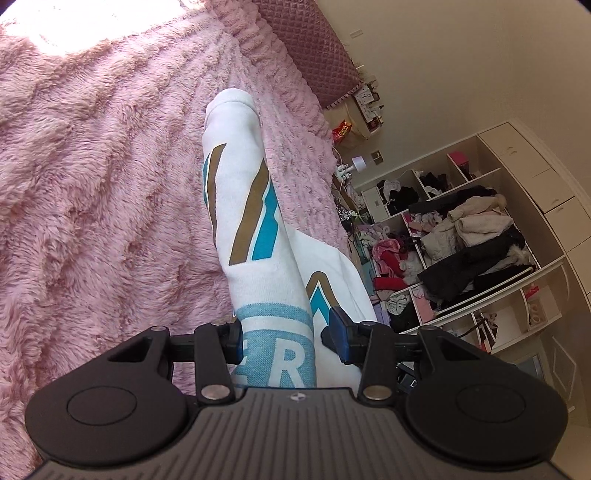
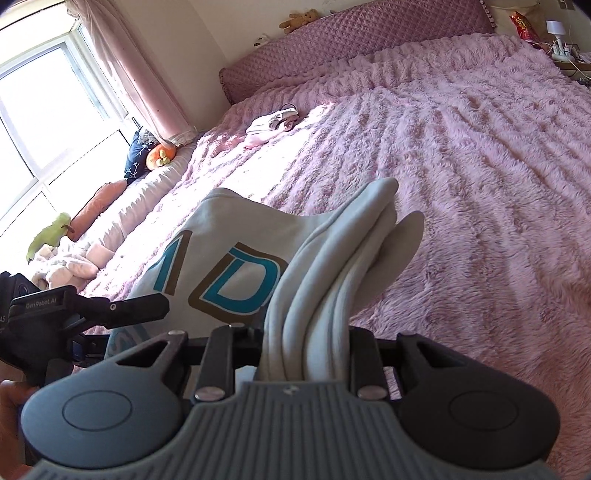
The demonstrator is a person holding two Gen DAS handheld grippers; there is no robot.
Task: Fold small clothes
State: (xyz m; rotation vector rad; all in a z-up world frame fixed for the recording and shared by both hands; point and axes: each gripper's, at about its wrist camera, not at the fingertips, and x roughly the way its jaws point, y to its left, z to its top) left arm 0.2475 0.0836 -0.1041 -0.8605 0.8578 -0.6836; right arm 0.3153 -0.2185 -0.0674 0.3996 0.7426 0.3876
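A white garment [image 1: 243,206] with teal and gold lettering hangs lifted above the pink fluffy bed [image 1: 92,184]. In the left wrist view my left gripper [image 1: 286,338] is shut on its printed edge, and the cloth runs away from the fingers toward the headboard. In the right wrist view my right gripper [image 2: 303,343] is shut on a thick bunch of folded layers of the same garment [image 2: 221,229]. The printed panel stretches left from there to the left gripper's finger [image 2: 140,308], which a hand holds at the frame's left edge.
A small pile of pink and white clothes [image 2: 271,123] lies far up the bed near the quilted headboard [image 2: 351,44]. Plush toys and cushions [image 2: 159,155] line the window side. Open shelves [image 1: 461,236] stuffed with clothes stand past the bed's other side, beside a nightstand with a lamp [image 2: 554,27].
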